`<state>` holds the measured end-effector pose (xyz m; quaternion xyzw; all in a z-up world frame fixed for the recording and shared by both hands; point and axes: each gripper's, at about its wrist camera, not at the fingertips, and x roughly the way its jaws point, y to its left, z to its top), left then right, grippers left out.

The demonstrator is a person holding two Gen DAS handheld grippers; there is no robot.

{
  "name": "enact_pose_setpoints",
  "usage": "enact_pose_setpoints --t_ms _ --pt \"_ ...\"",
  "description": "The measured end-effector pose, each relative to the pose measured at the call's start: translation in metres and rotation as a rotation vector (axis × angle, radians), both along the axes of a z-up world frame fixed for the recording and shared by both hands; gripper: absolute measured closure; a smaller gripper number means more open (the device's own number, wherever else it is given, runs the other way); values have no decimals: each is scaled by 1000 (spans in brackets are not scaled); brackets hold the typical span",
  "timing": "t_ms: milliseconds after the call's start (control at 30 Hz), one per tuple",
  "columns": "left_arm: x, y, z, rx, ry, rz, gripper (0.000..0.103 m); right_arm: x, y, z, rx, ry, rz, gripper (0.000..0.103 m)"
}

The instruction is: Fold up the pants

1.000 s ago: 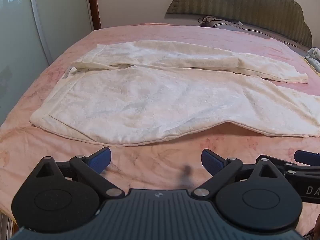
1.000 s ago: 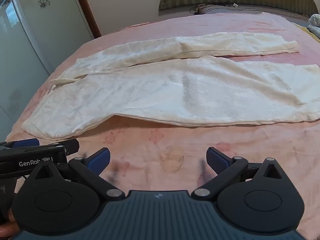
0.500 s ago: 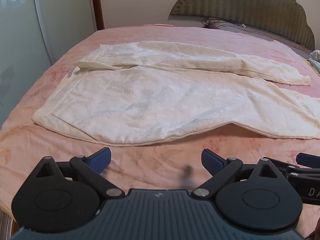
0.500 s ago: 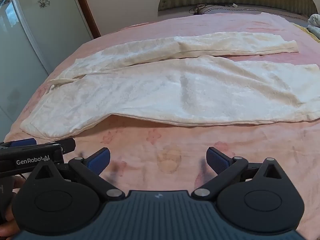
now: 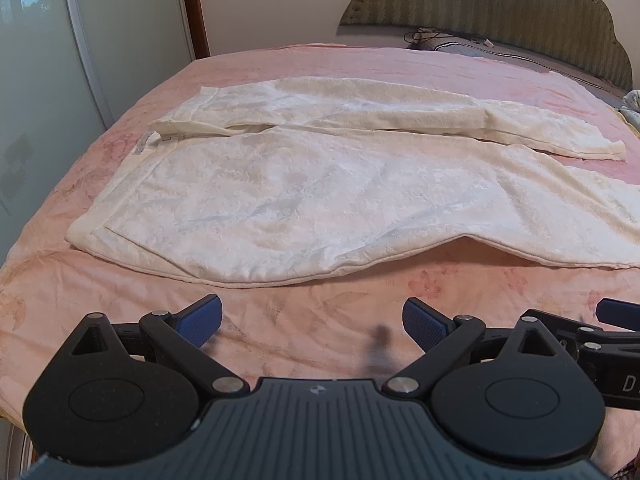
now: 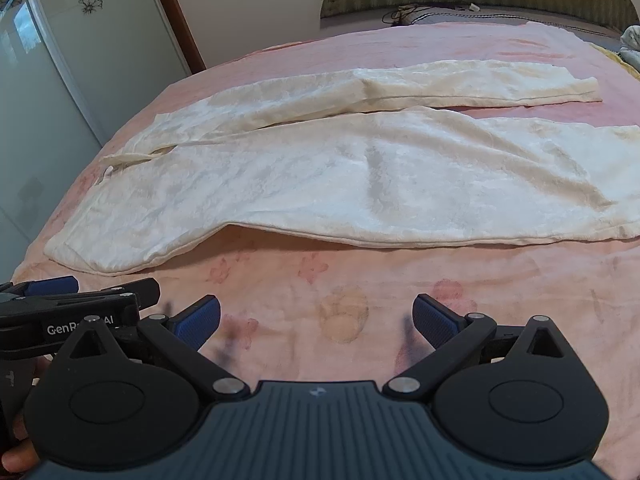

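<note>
Cream-white plush pants (image 5: 304,200) with a faint embossed floral texture lie spread flat on a pink bedspread printed with pale flowers (image 5: 280,320). Taking the olive-green scalloped headboard (image 5: 500,4) as the landmark: the two legs run toward the side where it stands, and the waistband sits at the end farthest from it, close to the frosted sliding wardrobe door (image 5: 48,92). The leg nearer the headboard is narrow and partly creased along its length, ending in a squared hem. The leg farther from the headboard is broad and smooth, its lower edge bowing up slightly off the bedspread and casting a thin shadow. A small fabric label shows at the waistband. The legs touch along most of their length and part only near the hems.

The left gripper (image 5: 312,320) hovers over bare bedspread, on the side of the pants away from the headboard, its blue-padded fingers (image 5: 200,320) spread wide with nothing between them. The right gripper (image 6: 316,320) is likewise spread and empty, just beside the left one, over the flower print. Neither touches the pants. A hand (image 6: 20,452) shows on the left gripper's handle in the right wrist view.
</note>
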<state>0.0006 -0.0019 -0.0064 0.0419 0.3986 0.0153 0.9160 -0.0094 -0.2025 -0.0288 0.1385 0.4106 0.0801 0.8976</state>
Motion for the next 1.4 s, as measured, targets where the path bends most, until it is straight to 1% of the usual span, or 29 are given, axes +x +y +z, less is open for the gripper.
enact_pose_setpoints --t_ms 533,1400 --pt "2 1 -4 -11 22 8 5 0 1 0 3 3 5 0" --pt "3 1 -8 -19 32 12 5 0 0 -1 1 10 6 0"
